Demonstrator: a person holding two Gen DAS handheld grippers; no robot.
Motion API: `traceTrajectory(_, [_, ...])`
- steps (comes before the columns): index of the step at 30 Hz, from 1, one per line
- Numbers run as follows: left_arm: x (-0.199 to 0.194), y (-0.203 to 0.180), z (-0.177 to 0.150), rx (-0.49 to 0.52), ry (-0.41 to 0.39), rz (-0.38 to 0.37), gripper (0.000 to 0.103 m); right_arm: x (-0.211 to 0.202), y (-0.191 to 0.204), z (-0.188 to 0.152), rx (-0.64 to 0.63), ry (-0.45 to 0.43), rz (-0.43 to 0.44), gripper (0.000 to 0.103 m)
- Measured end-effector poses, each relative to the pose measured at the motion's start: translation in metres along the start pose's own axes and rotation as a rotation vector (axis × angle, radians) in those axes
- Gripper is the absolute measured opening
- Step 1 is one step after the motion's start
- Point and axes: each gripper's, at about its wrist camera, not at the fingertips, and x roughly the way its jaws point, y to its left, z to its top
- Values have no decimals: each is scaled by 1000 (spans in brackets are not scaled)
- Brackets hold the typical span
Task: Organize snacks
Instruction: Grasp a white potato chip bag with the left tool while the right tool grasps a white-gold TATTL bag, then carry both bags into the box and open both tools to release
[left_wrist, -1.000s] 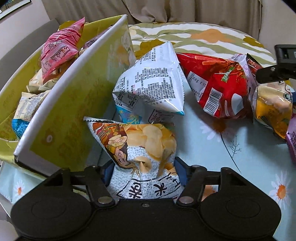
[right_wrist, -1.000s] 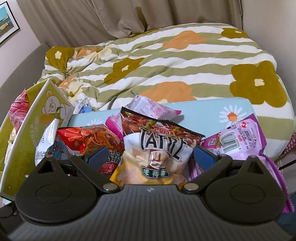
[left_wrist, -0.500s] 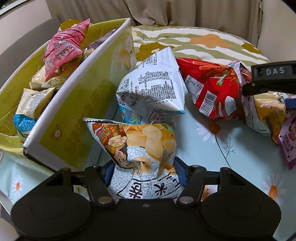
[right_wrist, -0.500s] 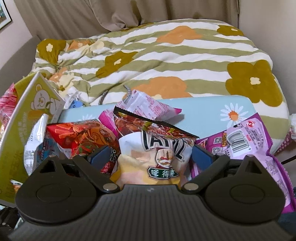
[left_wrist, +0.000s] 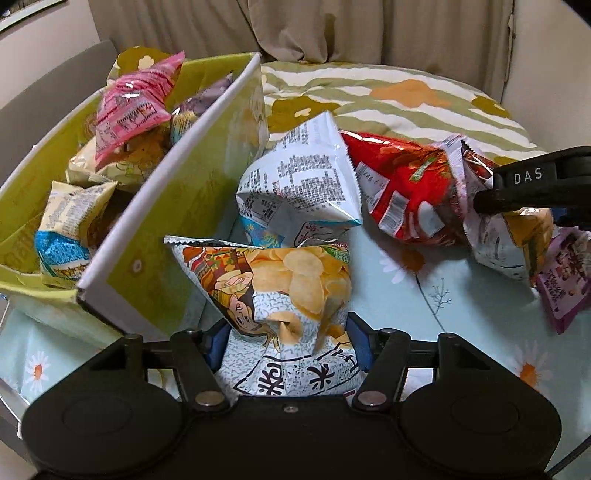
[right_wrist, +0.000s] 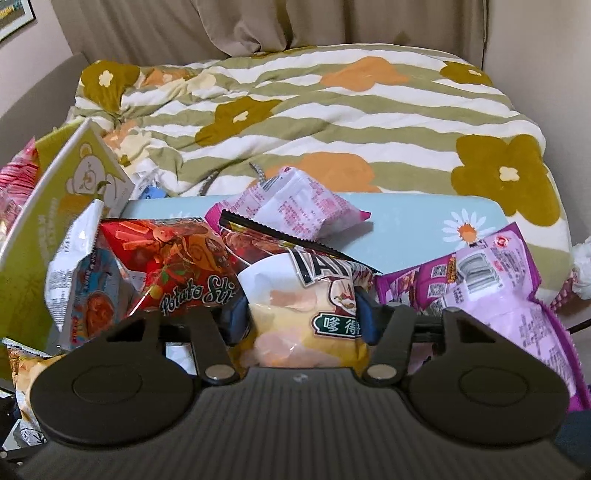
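My left gripper (left_wrist: 286, 341) is shut on a white chip bag with a cartoon figure (left_wrist: 280, 288), held beside the green box (left_wrist: 173, 206). The box holds several snack bags, among them a pink one (left_wrist: 133, 107). My right gripper (right_wrist: 301, 314) is shut on a yellow Tayto bag (right_wrist: 306, 306); the gripper also shows in the left wrist view (left_wrist: 532, 181). On the table lie a white printed bag (left_wrist: 299, 184), a red Potato Sticks bag (right_wrist: 173, 266), a pink bag (right_wrist: 295, 206) and a purple bag (right_wrist: 491, 291).
The table has a light blue daisy cloth (left_wrist: 443, 314). Behind it lies a bed with a striped flowered blanket (right_wrist: 332, 118). The box wall (right_wrist: 66, 206) stands at the left of the right wrist view. Curtains hang at the back.
The right gripper has closed in on the Tayto bag, squeezing it, and shifted left toward the red bag. The left gripper has lifted slightly with its chip bag.
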Motion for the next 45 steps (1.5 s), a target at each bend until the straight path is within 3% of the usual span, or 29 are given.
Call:
traceTrajectory(14, [-65, 7, 15, 14, -128, -78, 66, -64, 5, 1, 62, -108, 46, 68])
traceTrajectory(23, [-123, 53, 48, -27, -280, -107, 66, -123, 28, 11, 69, -213, 122, 68])
traceTrajectory(31, [-133, 131, 74, -18, -361, -91, 66, -161, 93, 22, 66, -296, 221, 68])
traceTrajectory(41, [-90, 230, 89, 16, -332, -140, 67, -157, 207, 20, 94, -304, 225, 68])
traceTrajectory(45, [-67, 255, 89, 29, -306, -195, 67, -146, 242, 14, 113, -287, 201, 68])
